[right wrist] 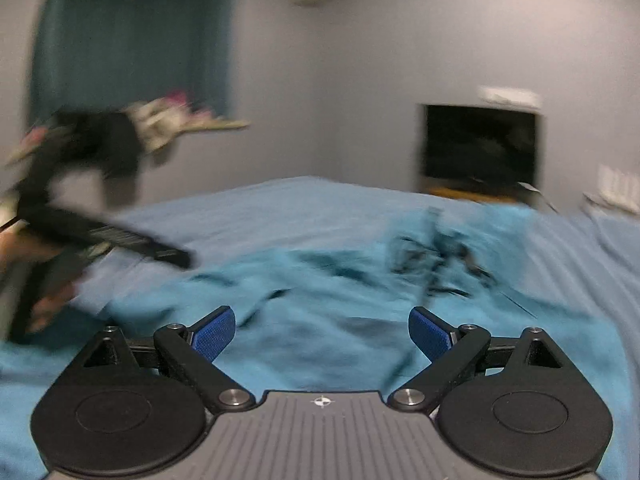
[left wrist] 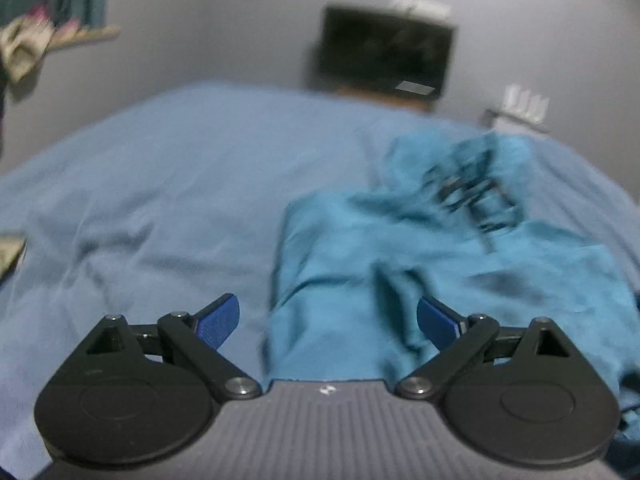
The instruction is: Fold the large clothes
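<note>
Blue sheet [left wrist: 160, 168] covers the bed; a rumpled teal garment [left wrist: 440, 260] lies right. Far off, a dark screen [left wrist: 384, 52] meets the grey wall [left wrist: 220, 20]. Left gripper [left wrist: 328, 320] and right gripper [right wrist: 322, 330] gape wide, empty.

The garment [left wrist: 460, 264] lies crumpled on the bed [left wrist: 160, 184], television [left wrist: 384, 52] behind.

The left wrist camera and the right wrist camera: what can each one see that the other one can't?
Only the left wrist view shows the left tool, open over the teal garment's left edge. Only the right wrist view shows the right tool, open too, plus the other tool's black body at the left. Both show the crumpled teal printed garment, the blue bedsheet and a dark screen on the grey wall.
</note>
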A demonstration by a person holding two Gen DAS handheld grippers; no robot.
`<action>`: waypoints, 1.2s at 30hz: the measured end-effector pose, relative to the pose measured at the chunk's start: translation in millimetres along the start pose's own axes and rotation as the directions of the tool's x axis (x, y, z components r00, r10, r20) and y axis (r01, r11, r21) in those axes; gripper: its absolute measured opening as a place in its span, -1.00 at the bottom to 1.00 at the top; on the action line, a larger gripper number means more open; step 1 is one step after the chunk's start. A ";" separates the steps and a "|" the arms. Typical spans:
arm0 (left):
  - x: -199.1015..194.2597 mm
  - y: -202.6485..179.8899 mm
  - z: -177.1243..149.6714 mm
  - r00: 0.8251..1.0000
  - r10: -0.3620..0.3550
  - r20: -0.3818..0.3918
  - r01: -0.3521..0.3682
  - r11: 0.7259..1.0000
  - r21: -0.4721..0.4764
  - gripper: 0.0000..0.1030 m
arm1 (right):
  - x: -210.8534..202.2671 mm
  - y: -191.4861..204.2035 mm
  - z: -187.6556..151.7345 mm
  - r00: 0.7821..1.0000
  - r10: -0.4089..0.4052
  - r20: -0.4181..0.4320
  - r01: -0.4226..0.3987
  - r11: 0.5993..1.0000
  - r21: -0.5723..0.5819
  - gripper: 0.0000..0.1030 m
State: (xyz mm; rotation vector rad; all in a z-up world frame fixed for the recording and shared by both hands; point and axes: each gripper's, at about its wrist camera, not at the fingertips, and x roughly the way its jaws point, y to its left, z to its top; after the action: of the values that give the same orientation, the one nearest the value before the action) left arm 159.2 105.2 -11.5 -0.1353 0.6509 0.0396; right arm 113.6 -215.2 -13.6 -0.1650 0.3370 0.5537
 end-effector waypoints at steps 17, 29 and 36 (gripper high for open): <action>38.1 19.8 -11.1 0.992 0.004 -0.126 -0.013 0.997 -0.073 0.86 | 26.2 23.4 -9.6 0.963 -0.248 -0.108 0.243 0.968 -0.062 -0.92; 42.9 17.8 -12.9 0.988 0.010 -0.154 -0.019 0.998 -0.060 0.86 | -10.4 -90.8 -48.7 0.846 -0.403 -0.350 0.533 0.620 0.575 0.32; 44.8 17.7 -13.0 0.987 0.011 -0.159 -0.020 0.998 -0.056 0.86 | 28.6 -31.5 -22.3 0.908 -0.311 -0.279 0.374 0.904 0.208 0.52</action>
State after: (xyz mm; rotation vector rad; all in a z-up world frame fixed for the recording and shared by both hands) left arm 185.6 120.7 -51.0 -0.1906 0.8104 0.0632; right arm 147.4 -233.1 -42.6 -0.0373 0.5991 0.1319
